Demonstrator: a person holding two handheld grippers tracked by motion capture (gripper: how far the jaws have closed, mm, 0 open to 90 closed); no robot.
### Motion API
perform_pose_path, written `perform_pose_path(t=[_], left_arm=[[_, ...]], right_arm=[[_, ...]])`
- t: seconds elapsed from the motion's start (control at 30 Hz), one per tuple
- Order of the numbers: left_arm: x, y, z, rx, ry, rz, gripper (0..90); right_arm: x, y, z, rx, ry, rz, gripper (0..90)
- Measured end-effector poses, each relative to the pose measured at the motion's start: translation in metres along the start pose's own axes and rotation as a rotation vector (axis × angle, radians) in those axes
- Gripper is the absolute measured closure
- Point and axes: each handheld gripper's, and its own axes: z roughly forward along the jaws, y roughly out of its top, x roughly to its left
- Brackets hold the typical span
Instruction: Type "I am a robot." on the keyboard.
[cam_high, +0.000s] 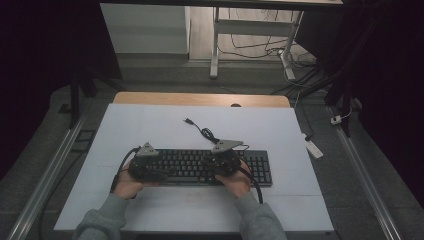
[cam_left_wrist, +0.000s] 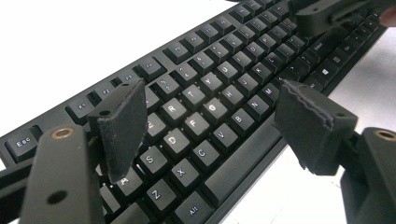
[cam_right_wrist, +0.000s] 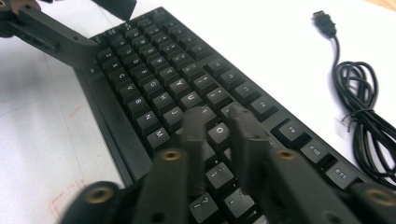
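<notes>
A black keyboard (cam_high: 257, 167) lies on the white table sheet (cam_high: 150, 125), with both of my grippers held over it. My left gripper (cam_high: 147, 167) hovers above the left half, and its jaws (cam_left_wrist: 212, 93) stand wide open over the letter keys with nothing between them. My right gripper (cam_high: 220, 162) is over the middle keys. Its blurred jaws (cam_right_wrist: 215, 114) are close together with a narrow gap, just above the keys near the O key (cam_right_wrist: 218, 131), gripping nothing I can see. The keyboard's black cable (cam_right_wrist: 364, 116) lies coiled beyond it, plug (cam_right_wrist: 323, 21) loose.
The cable coil (cam_high: 205, 132) sits behind the keyboard on the sheet. A wooden table edge (cam_high: 200, 98) runs along the far side. Beyond it stand a desk frame's legs (cam_high: 215, 45) and floor cables (cam_high: 260, 50). A white power strip (cam_high: 314, 148) lies on the right floor.
</notes>
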Motion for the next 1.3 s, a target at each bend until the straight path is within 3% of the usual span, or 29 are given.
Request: perform_pose_path(t=[0.1, 0.6, 0.93, 1.3], left_arm=[[0.000, 0.000, 0.000, 0.000, -0.002, 0.001, 25.9], [-0.001, 0.000, 0.000, 0.004, 0.005, 0.003, 26.3], [0.000, 0.000, 0.000, 0.006, 0.015, 0.001, 27.3], [0.001, 0.000, 0.000, 0.006, 0.014, 0.003, 26.9]], right_arm=[[-0.002, 0.002, 0.004, 0.020, -0.001, 0.002, 89.4], [-0.004, 0.002, 0.025, 0.056, -0.025, 0.012, 89.4], [-0.007, 0.001, 0.031, 0.057, -0.048, 0.024, 89.2], [-0.007, 0.002, 0.036, 0.064, -0.042, 0.021, 89.2]])
